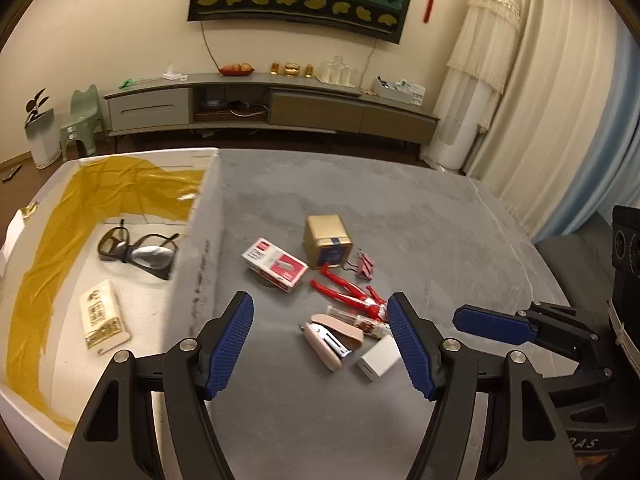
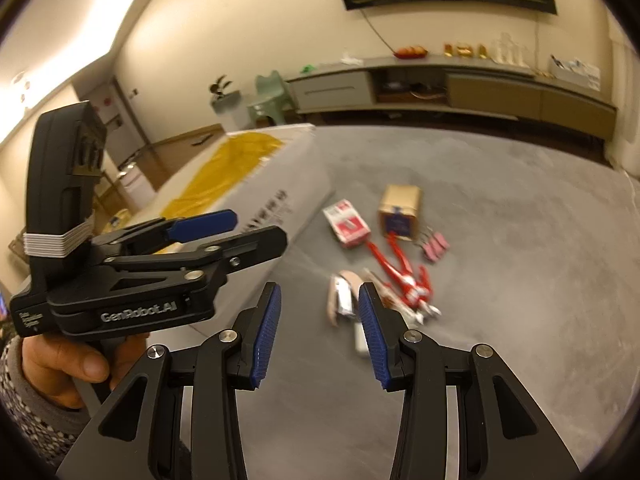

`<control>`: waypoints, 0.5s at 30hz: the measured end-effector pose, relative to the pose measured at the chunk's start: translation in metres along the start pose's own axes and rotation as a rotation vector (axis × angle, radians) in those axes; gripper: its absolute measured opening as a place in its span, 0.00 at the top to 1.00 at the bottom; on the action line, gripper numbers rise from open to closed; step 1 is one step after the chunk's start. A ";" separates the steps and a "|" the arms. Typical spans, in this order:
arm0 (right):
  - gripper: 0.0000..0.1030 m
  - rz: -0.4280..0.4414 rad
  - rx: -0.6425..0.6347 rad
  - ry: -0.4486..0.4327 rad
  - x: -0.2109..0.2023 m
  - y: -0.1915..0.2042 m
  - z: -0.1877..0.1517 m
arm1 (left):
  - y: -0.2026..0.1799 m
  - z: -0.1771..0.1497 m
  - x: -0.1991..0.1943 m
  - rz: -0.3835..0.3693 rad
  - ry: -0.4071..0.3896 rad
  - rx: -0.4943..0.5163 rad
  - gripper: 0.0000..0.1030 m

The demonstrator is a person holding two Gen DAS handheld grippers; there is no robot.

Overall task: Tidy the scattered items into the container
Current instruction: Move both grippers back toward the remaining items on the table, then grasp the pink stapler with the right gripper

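Hovering above the grey table (image 1: 400,208), my left gripper (image 1: 320,340) has its blue pads spread wide apart, gripping nothing. My right gripper (image 2: 319,336) is likewise parted and empty, though less widely. Seen from my left wrist, the scattered items cluster at twelve to one o'clock: pink stapler (image 1: 334,338), white adapter (image 1: 378,358), red figure (image 1: 350,294), staple box (image 1: 275,264), gold tin (image 1: 327,241) and pink binder clips (image 1: 365,266) beside it. At ten o'clock sits the white container (image 1: 200,248), holding glasses (image 1: 138,250) and a tissue pack (image 1: 103,314).
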State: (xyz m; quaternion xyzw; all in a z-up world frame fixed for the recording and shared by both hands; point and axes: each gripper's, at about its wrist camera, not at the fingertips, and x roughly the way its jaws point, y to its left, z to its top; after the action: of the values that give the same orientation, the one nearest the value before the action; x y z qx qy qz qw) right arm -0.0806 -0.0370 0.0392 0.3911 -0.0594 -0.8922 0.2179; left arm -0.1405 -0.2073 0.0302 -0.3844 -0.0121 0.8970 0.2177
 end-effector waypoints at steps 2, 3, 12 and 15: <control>0.58 -0.021 0.022 0.019 0.003 -0.012 -0.005 | -0.007 -0.002 0.009 -0.003 0.018 0.015 0.32; 0.58 -0.033 0.033 0.029 0.004 -0.018 -0.008 | -0.010 -0.003 0.014 -0.005 0.030 0.021 0.32; 0.58 -0.102 0.101 0.093 0.022 -0.057 -0.023 | -0.012 -0.018 0.064 0.035 0.118 0.034 0.32; 0.58 -0.115 0.126 0.106 0.031 -0.063 -0.023 | -0.007 -0.024 0.081 0.047 0.147 0.030 0.32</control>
State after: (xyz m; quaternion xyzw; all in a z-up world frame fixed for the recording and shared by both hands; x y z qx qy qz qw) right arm -0.1041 0.0077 -0.0152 0.4534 -0.0813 -0.8758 0.1439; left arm -0.1703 -0.1715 -0.0410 -0.4462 0.0264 0.8713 0.2025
